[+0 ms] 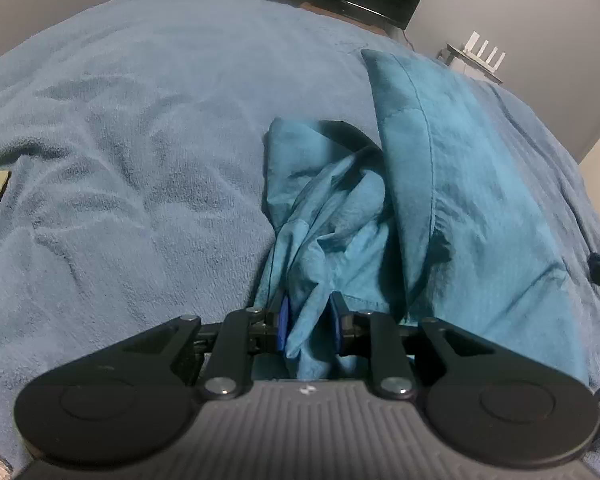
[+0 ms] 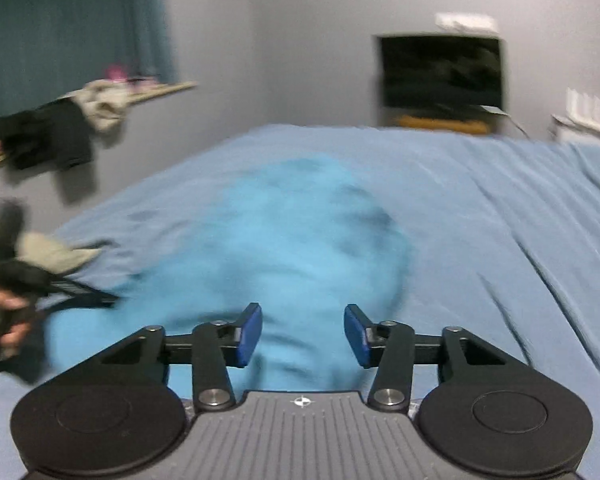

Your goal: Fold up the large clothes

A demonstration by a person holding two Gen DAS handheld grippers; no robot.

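A teal garment [image 1: 440,200] lies bunched and partly folded on the bed, right of centre in the left wrist view. My left gripper [image 1: 309,320] is shut on a gathered edge of the garment, with cloth pinched between its blue pads [image 1: 284,322]. In the blurred right wrist view the garment [image 2: 300,248] spreads ahead of my right gripper [image 2: 303,334], which is open and empty just above the cloth. The left gripper [image 2: 16,280] and the hand holding it show at the left edge of the right wrist view.
A light blue blanket [image 1: 140,140] covers the bed. A dark TV [image 2: 442,72] hangs on the far wall. A white router [image 1: 482,54] sits on a small shelf. Clothes [image 2: 60,128] hang over a ledge at the left, under a curtain.
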